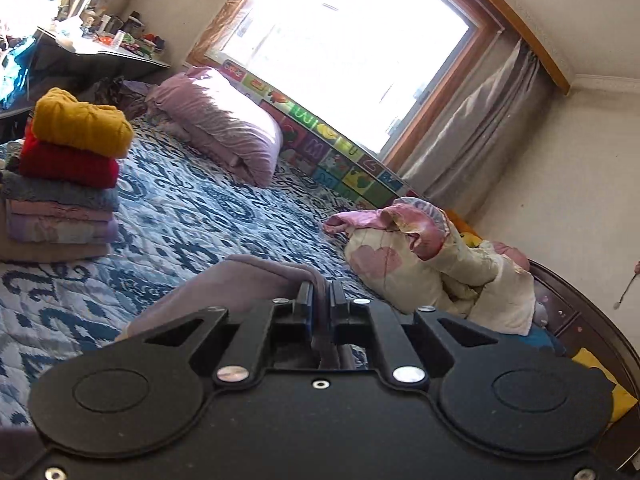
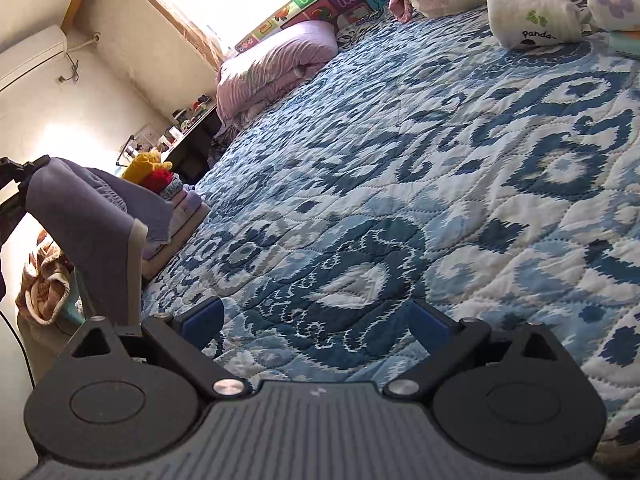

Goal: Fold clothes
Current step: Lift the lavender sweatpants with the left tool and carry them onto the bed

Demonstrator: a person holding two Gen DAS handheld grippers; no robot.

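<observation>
My left gripper (image 1: 320,300) is shut on a mauve-grey garment (image 1: 240,276), pinching a fold of it above the blue patterned bedspread (image 1: 208,216). In the right wrist view the same garment (image 2: 92,208) hangs from the left gripper at the far left, with a pale edge hanging down. My right gripper (image 2: 316,320) is open and empty, its blue pads wide apart just above the bedspread (image 2: 440,160). A stack of folded clothes (image 1: 68,172), yellow and red on top, stands on the bed at the left; it also shows in the right wrist view (image 2: 168,196).
A folded lilac quilt (image 1: 224,128) lies near the window. A floral cream and pink bundle (image 1: 436,264) lies at the bed's right edge. A white "panda" item (image 2: 532,12) lies at the far end. A cluttered desk (image 1: 108,44) stands beyond the bed.
</observation>
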